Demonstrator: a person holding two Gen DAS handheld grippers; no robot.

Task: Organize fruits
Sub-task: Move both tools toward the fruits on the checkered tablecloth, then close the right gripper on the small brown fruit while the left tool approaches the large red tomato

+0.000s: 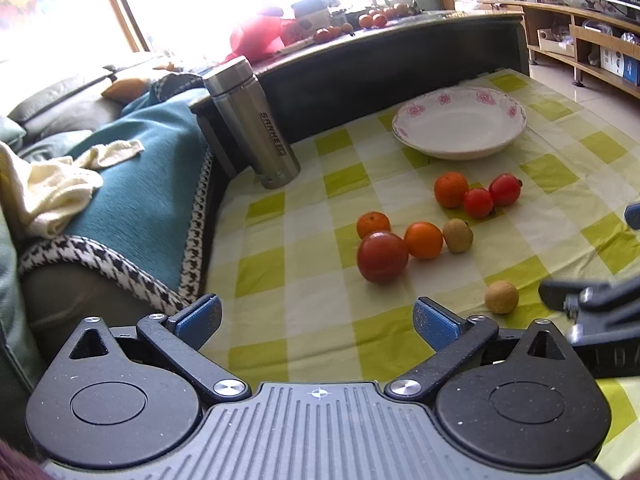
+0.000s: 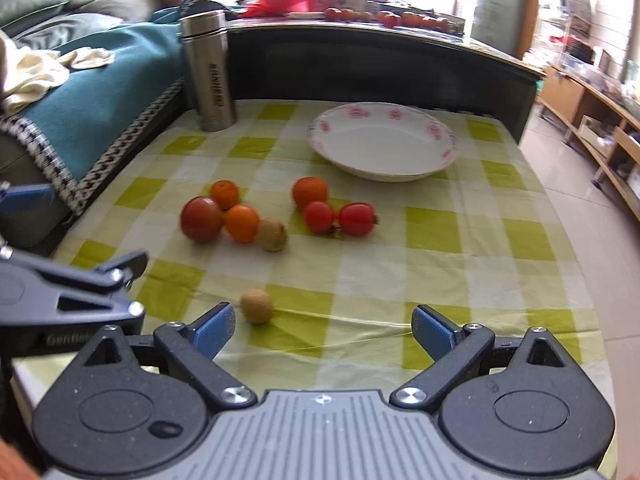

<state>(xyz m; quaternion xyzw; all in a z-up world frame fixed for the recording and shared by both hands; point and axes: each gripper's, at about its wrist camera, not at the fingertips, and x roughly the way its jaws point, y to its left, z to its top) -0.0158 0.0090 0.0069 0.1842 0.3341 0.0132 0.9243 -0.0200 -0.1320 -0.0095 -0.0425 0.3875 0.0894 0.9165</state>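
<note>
Both the left gripper and the right gripper are held wide and empty, since the loose round fruits are still scattered on the green-checked worktop before the empty white flower-rimmed plate.

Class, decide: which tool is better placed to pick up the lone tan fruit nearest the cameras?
Probably the right tool: open, with the tan fruit just ahead beside its left finger. For the left tool, also open, the fruit lies off to its right.
</note>
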